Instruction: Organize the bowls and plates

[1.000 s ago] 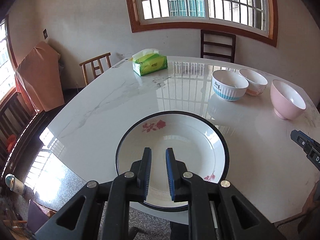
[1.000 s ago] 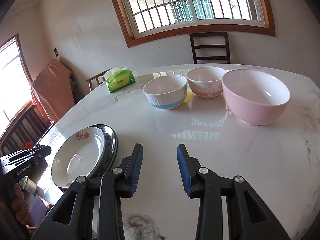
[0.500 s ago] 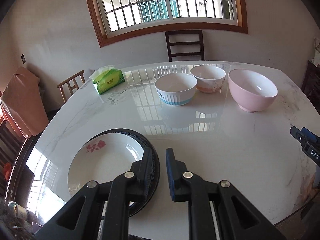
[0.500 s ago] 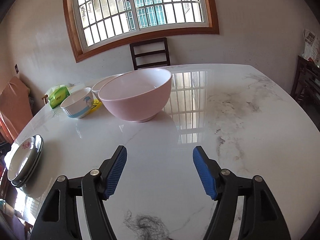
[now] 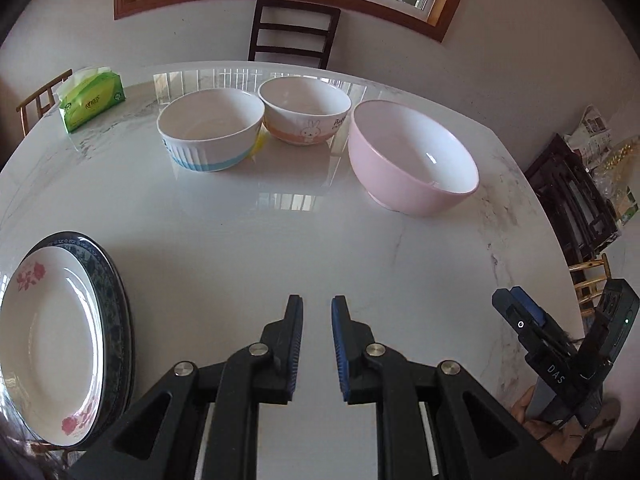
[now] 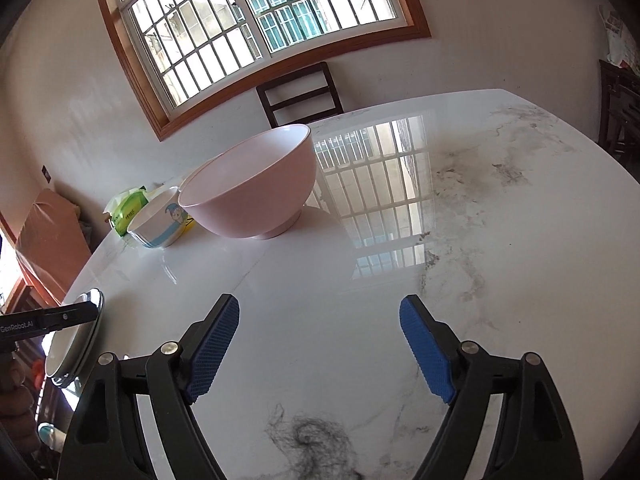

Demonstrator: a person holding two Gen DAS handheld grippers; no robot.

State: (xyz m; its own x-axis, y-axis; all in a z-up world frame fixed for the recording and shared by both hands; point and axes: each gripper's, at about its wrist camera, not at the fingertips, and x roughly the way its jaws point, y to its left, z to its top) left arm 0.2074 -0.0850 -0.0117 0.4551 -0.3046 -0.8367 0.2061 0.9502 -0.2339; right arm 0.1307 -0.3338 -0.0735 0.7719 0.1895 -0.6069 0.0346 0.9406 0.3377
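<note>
A white floral plate lies stacked on a dark-rimmed plate at the table's near left. Three bowls stand at the far side: a blue-striped bowl, a rabbit-print bowl and a larger pink bowl. My left gripper hovers over bare marble right of the plates, its jaws almost together with nothing in them. My right gripper faces the pink bowl from some way off; its jaws are opening wide and hold nothing. The plate stack shows at the right wrist view's left edge.
A green tissue pack sits at the far left of the marble table. A dark chair stands behind the table under the window. A dark cabinet is off to the right. A tuft of hair lies near the front edge.
The left gripper has swung right, off the plates, which now lie at its left. The right gripper's jaws have spread wide and it has moved right, nearer the pink bowl.
</note>
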